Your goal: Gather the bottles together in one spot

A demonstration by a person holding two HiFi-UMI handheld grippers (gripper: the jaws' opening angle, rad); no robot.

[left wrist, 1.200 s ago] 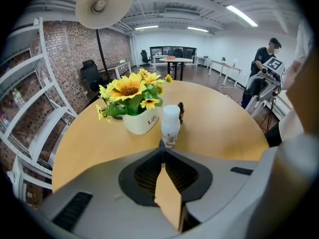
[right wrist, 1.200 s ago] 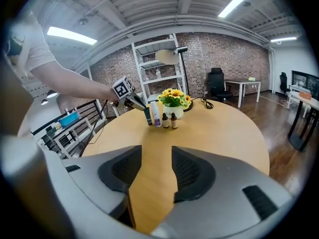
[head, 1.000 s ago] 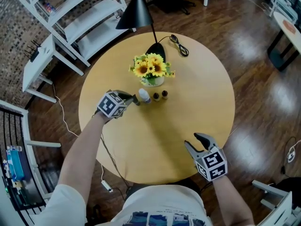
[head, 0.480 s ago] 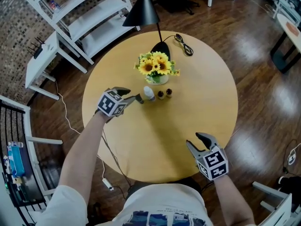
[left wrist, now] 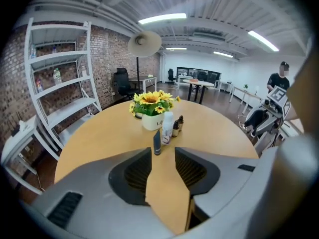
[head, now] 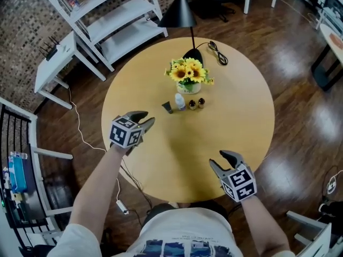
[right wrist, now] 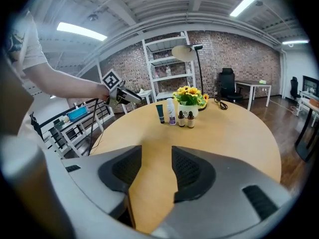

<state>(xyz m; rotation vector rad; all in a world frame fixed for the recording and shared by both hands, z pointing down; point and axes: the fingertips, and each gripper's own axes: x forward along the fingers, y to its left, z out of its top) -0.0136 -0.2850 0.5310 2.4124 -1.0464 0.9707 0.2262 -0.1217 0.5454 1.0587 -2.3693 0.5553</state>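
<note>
Dark tube (head: 168, 107) beside white bottle (head: 180, 101)

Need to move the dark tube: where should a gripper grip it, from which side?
Grip the dark tube mid-body, probably from its free left side in the head view: it stands upright at the row's end, white bottle close beside.

I get bright, even light from ceiling strips (left wrist: 162, 19) high above the fingers (left wrist: 127, 176) — both gripper views bow hard and blacken at the corners. The head view is sharp; the wood floor (head: 303, 116) right of the right fingers (head: 231, 157) glares.
</note>
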